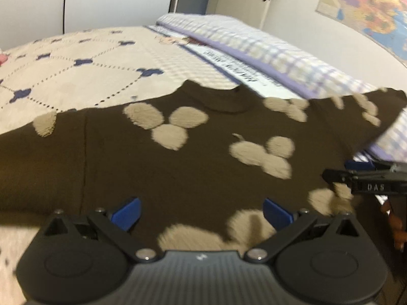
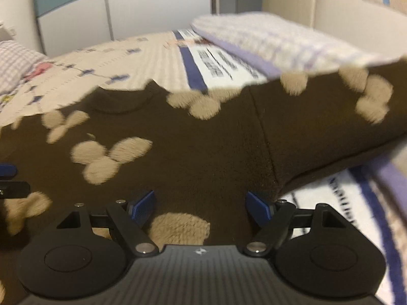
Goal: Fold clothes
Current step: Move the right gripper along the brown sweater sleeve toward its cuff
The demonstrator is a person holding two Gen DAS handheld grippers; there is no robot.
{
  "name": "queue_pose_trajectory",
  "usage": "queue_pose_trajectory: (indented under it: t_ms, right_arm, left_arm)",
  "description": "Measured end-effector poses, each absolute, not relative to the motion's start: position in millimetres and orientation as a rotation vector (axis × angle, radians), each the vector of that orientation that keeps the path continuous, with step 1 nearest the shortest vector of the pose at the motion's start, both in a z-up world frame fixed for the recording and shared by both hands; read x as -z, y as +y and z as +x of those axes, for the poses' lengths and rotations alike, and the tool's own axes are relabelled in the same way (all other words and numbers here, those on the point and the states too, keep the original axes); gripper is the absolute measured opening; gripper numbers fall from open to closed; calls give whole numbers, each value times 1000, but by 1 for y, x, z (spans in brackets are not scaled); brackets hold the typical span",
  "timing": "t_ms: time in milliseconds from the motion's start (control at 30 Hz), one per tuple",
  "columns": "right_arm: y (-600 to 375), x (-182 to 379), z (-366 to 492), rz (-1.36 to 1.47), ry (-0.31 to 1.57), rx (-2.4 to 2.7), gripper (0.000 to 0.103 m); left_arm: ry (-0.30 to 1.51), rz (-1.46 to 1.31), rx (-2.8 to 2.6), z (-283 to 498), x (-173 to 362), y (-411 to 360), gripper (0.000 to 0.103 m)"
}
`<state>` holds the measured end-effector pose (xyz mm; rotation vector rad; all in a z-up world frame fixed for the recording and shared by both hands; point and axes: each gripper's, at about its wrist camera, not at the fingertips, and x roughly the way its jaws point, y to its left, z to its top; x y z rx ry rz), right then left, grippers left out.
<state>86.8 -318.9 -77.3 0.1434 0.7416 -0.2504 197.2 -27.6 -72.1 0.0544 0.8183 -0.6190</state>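
Sweater [image 1: 178,165] spread under both claws – L [image 1: 201,212], R [image 2: 201,206].

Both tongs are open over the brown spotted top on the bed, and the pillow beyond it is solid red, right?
Not quite. The pillow is lilac-and-white checked, not solid red; the left wrist view shows it. The rest holds: the left tongs and right tongs are open over the brown spotted top on the bed.

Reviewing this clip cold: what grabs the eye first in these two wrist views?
The dark brown fleece top with beige blob patterns fills the middle of both views, spread over the patterned bedspread. The left gripper and the right gripper both stand open over its near edge. Behind it, a checked lilac quilt lies folded along the bed's far right side.
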Motion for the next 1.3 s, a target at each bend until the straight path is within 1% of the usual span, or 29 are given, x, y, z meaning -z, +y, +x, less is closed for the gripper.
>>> queue_pose_trajectory:
  t_ms: [33, 100, 200, 267, 367, 467, 633, 733, 900, 1067, 1200, 1300]
  right_arm:
    - [-318, 82, 92, 133, 740, 262, 84]
    - [-309, 86, 100, 72, 722, 272, 92]
    - [-298, 90, 110, 3, 695, 290, 97]
    - [-298, 92, 112, 9, 686, 305, 99]
    - [-299, 91, 112, 13, 682, 311, 99]
    - [-304, 88, 109, 29, 679, 293, 99]
    - [-308, 80, 99, 48, 678, 280, 98]
    - [-304, 75, 87, 33, 671, 280, 98]
    - [-298, 70, 58, 27, 666, 279, 98]
    - [-299, 67, 19, 45, 679, 297, 98]
    - [-304, 60, -9, 28, 655, 320, 98]
    - [-313, 59, -28, 54, 652, 328, 97]
  left_arm:
    - [831, 73, 612, 206, 76, -33, 103]
    - [826, 127, 600, 220, 80, -42, 103]
    - [788, 169, 565, 241, 81, -53, 103]
    - [773, 147, 539, 258, 84, -53, 103]
    - [770, 62, 521, 276, 82, -49, 103]
    - [786, 13, 508, 273, 73, -46, 103]
    - [787, 140, 472, 226, 57, -48, 103]
    - [835, 152, 473, 193, 52, -37, 103]
    - [920, 102, 459, 145, 40, -15, 103]
    - [1006, -51, 456, 95, 48, 15, 103]
    - [1032, -135, 445, 67, 64, 34, 103]
    - [1009, -152, 447, 48, 68, 44, 103]
